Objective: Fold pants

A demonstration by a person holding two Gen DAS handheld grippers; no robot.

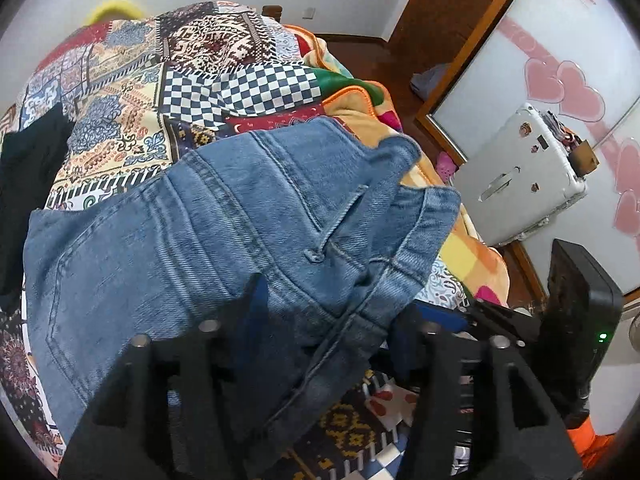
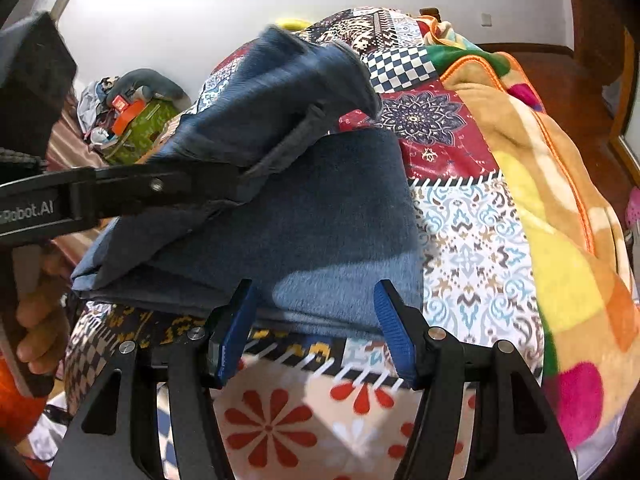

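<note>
Pants [image 2: 328, 216]: blue denim jeans, lying on a patchwork bedspread [image 2: 476, 240] atop a bed, already doubled into a thick stack, with one portion lifted above the rest. Judged handling: heavy for cloth, soft but with stiff seams and waistband; holds a crease poorly, sags under its own weight, not slippery, not fragile. Best hold, by judgement: seamed edges, waistband or hems, where layers are thick and a pinch will not slide. Left gripper [image 2: 236, 182]: pressed together on the raised denim fold, seen from the side in the right wrist view; in its own view the waistband area with belt loop and back pocket fills the frame between its fingers. Right gripper [image 2: 314, 320]: fingers spread, holding nothing, poised at the near edge of the flat lower layer. Surroundings: fleece blanket [image 2: 560, 208], multicoloured, bunched along the bed's right side, near the pants and likely to snag a wide fold; dark garment [image 1: 28, 168] at the bed's left; white suitcase [image 1: 520, 176] on the floor by a mirror with pink hearts [image 1: 568, 80]; cluttered pile [image 2: 128, 116] beyond the bed.
</note>
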